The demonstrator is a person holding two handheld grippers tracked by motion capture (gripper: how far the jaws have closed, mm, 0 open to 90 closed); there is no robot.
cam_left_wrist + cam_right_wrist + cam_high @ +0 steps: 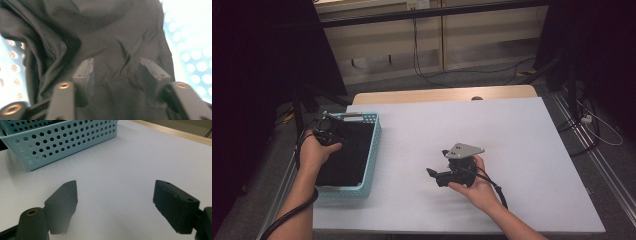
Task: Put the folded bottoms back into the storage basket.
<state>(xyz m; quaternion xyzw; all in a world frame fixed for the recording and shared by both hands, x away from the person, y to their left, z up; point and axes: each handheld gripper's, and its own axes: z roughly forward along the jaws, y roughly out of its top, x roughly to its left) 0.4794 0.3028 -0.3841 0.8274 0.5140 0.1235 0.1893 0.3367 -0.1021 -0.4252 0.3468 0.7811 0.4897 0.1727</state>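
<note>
Cloth (107,37): black, rumpled, lying inside the basket (373,145), covering most of its floor. The basket is light blue, perforated, and sits on the table (512,130) at its left edge, as the high view has it.

Left gripper (328,132): held over the basket's far end, pointing down into it. In the left gripper view its jaws stand partly apart and are sunk into the cloth, with a raised fold of fabric between them; the fingertips (86,71) touch the cloth on either side. Whether the pads press the fold firmly enough to grip it cannot be told.

Right gripper (434,175): held low over the bare table, well right of the basket, pointing towards it. In the right gripper view its jaws are spread wide with nothing between them, only white tabletop, and the basket's perforated wall (62,140) lies beyond them.
</note>
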